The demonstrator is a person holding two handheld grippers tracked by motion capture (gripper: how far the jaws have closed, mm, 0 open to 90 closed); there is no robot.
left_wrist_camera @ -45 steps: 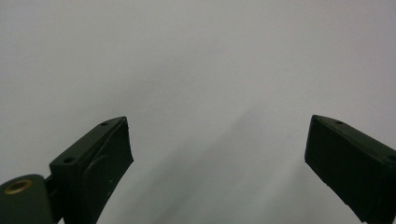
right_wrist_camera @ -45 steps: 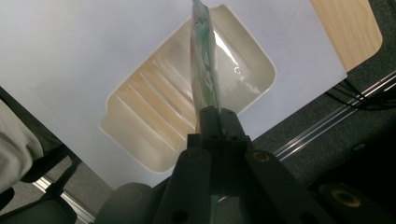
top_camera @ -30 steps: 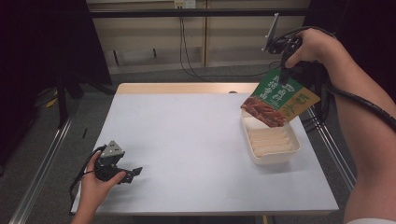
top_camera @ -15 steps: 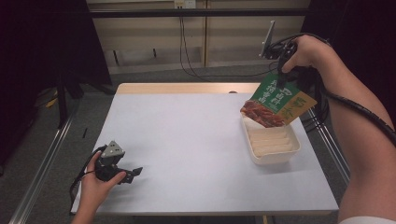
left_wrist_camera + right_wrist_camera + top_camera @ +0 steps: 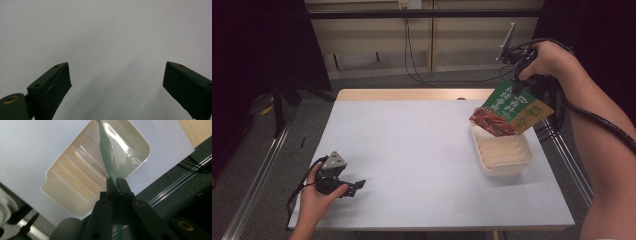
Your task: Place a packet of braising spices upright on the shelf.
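Note:
A green and yellow food packet [image 5: 511,107] printed with reddish food hangs tilted over the far end of a white ribbed tray [image 5: 504,152] at the table's right. My right gripper [image 5: 526,86] is shut on the packet's upper edge, held high. In the right gripper view the two black jaws [image 5: 116,185] pinch the thin green packet [image 5: 106,147] edge-on above the tray [image 5: 75,180]. My left gripper [image 5: 357,185] rests low near the table's front left, held in a hand. Its jaws stand wide apart in the left gripper view [image 5: 116,82], with only bare table between them.
The white table [image 5: 422,150] has a wooden strip along its far edge [image 5: 412,94]. Metal rails [image 5: 569,165] run beside the table on the right. Cables hang against the back wall [image 5: 412,45]. A spiral cable [image 5: 607,130] trails along the right forearm.
The right gripper with the packet has shifted slightly, rising a little above the tray. The left hand and its gripper have stayed in place.

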